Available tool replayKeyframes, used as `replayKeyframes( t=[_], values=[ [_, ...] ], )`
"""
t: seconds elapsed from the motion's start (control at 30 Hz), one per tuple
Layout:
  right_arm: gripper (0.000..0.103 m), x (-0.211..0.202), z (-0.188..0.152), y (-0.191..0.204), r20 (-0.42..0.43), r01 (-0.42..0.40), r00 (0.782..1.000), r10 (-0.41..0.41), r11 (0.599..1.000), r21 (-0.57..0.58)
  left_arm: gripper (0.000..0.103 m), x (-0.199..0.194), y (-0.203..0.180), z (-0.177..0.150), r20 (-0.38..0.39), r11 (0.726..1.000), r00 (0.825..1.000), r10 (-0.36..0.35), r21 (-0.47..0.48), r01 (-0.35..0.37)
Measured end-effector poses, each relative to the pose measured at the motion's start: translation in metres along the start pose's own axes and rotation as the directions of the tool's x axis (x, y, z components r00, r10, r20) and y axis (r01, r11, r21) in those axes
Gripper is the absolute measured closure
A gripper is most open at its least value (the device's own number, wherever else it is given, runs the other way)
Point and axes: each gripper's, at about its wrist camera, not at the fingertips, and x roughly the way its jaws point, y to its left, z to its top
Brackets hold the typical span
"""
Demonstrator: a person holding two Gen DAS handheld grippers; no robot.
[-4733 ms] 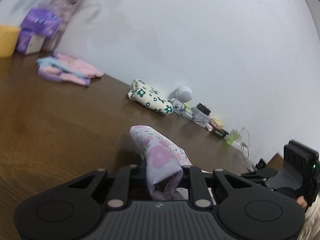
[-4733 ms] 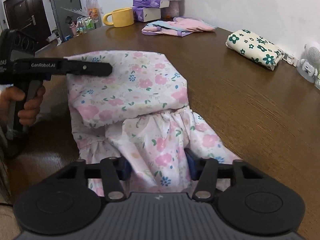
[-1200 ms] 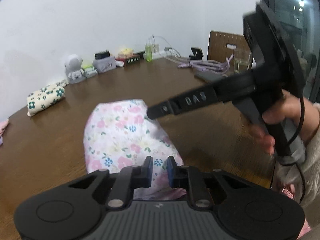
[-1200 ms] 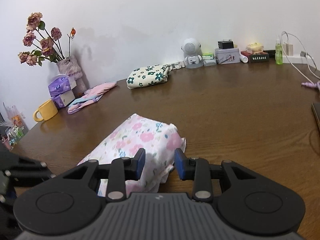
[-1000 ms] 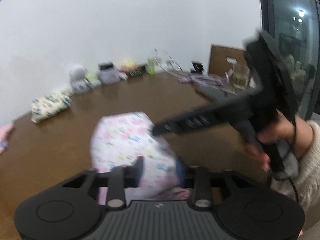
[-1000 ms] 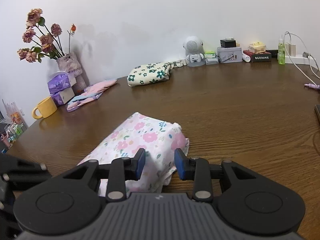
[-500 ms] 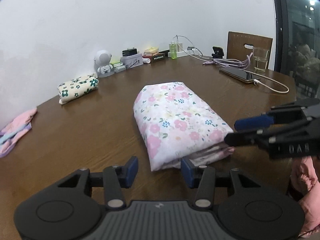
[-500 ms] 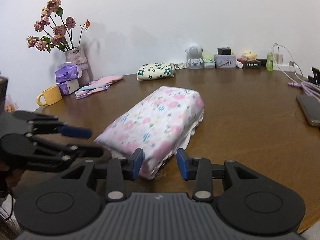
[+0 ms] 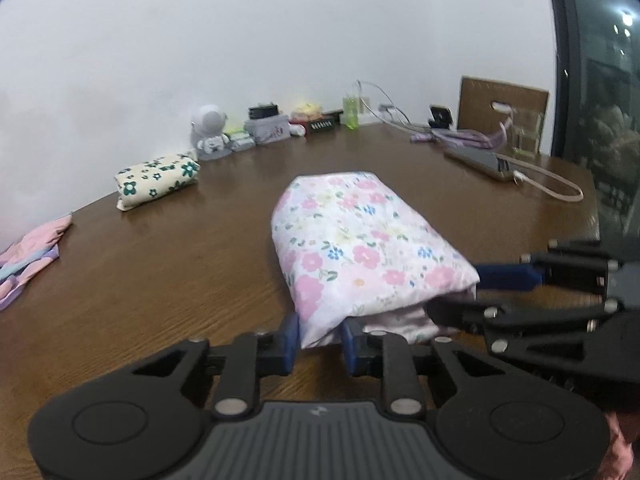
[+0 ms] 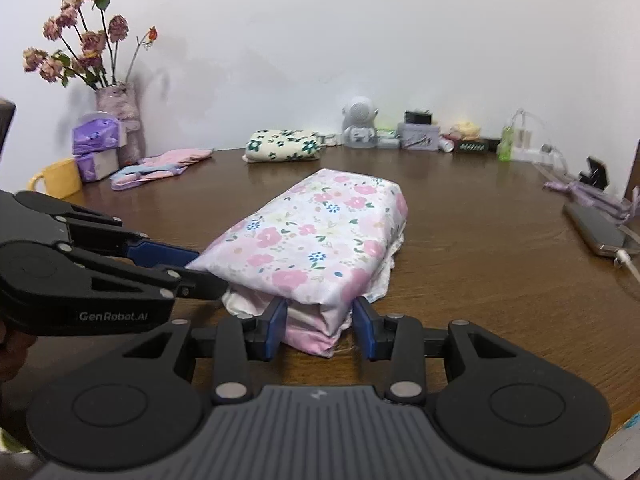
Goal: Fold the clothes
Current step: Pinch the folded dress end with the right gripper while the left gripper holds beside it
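Left wrist view shows the left gripper point(image 9: 319, 338) with its blue pads pinched onto the near-left corner of the folded floral garment point(image 9: 360, 244); its jaws have just been closing, and the cloth sits between them, pressed. The right gripper point(image 10: 320, 328) straddles the near-right corner of the same bundle — one pad touches the stacked layers, the other stands slightly off, so I read it as not yet clamped.

The garment lies as a thick oblong packet in the middle of the desk point(image 9: 160, 272), its long axis running away toward the far wall, loose white-pink layers poking out under the near edge. The fold looks nearly finished; the step in hand seems to be taking both near corners to tidy or shift the packet.

To do it well:
- catch all layers at each corner, not just the top sheet, or the stack will peel apart
- close the right side before any lift, so both ends rise together
- keep the two corners level and the near edge taut — slack lets the lower layers slide out
- move low over the desk

A cream flowered bundle point(image 10: 283, 145) sits at the far side and a phone point(image 10: 598, 232) on the right, both well apart from the work.
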Motion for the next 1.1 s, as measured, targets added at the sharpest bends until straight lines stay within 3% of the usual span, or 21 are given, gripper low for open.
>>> replayKeyframes(
  t=[0.13, 0.27, 0.7, 0.8, 0.93, 1.03, 1.1],
  values=[
    [0.081, 0.003, -0.002, 0.003, 0.003, 0.033, 0.999, -0.033, 0.999, 0.022, 0.098, 0.000, 0.005, 0.001, 0.022, 0.999, 1.000, -0.002, -0.048, 0.003],
    [0.092, 0.005, -0.003, -0.001, -0.001, 0.044, 0.999, -0.044, 0.998, 0.036, 0.101, 0.002, 0.010, -0.001, 0.012, 0.996, 1.000, -0.002, -0.088, 0.003],
    [0.095, 0.021, 0.006, -0.001, -0.030, -0.063, 0.998, 0.063, 0.998, 0.004, 0.102, -0.016, 0.006, -0.013, -0.001, 0.985, 0.999, 0.042, -0.170, -0.041],
    [0.095, 0.025, 0.010, 0.002, -0.037, -0.065, 0.997, 0.064, 0.998, -0.020, 0.095, -0.013, 0.011, -0.011, -0.026, 0.982, 0.999, 0.036, -0.185, -0.041],
    [0.092, 0.026, 0.011, 0.005, -0.048, -0.050, 0.998, 0.049, 0.998, -0.024, 0.068, -0.009, 0.014, -0.006, -0.049, 0.983, 0.997, 0.064, -0.169, -0.072],
    [0.077, 0.026, 0.012, 0.007, -0.050, -0.043, 0.998, 0.043, 0.999, -0.015, 0.064, -0.004, 0.015, -0.002, -0.062, 0.986, 0.995, 0.080, -0.139, -0.088],
    [0.074, 0.027, 0.012, 0.006, -0.052, -0.040, 0.998, 0.039, 0.999, -0.007, 0.064, 0.001, 0.016, 0.001, -0.071, 0.990, 0.995, 0.074, -0.117, -0.082]
  ],
)
